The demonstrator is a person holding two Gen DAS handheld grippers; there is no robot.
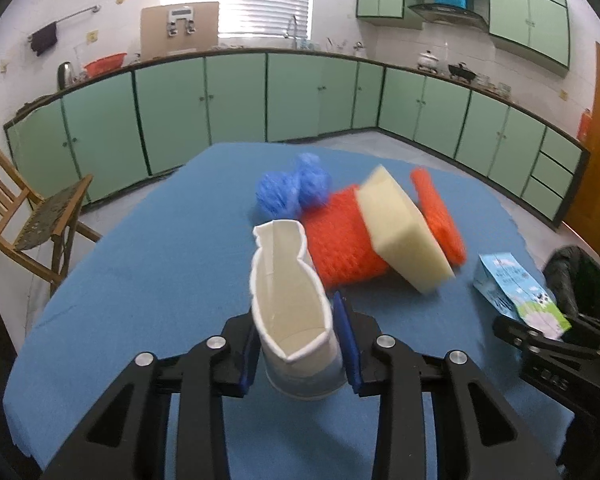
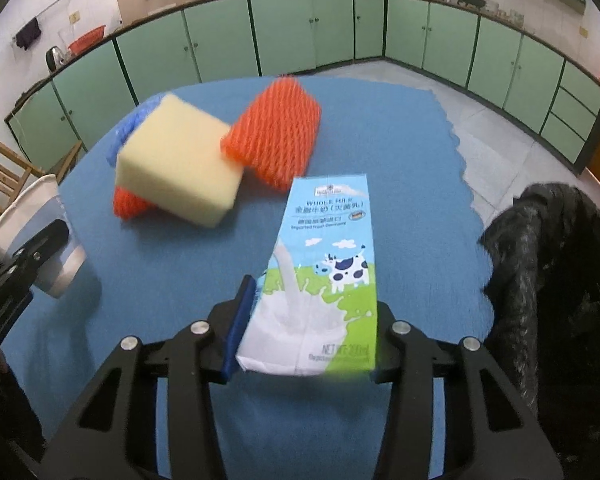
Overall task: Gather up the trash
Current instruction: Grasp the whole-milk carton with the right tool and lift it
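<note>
My left gripper (image 1: 300, 354) is clamped on a crushed white paper cup (image 1: 290, 308): the blue pads (image 1: 346, 344) press its base from both sides, the jaws fairly narrow, and the flattened rim points away from me over the blue tablecloth (image 1: 140, 280). My right gripper (image 2: 306, 326) holds a light-blue and green milk carton (image 2: 324, 264) with a cow printed on it, pinched near its bottom end between moderately spread fingers (image 2: 240, 320). Further out on the cloth lie a pale yellow foam block (image 2: 180, 168) resting on orange foam netting (image 2: 276, 132), and crumpled blue netting (image 1: 292, 190). A black trash bag (image 2: 548, 264) sits just beside my right gripper.
</note>
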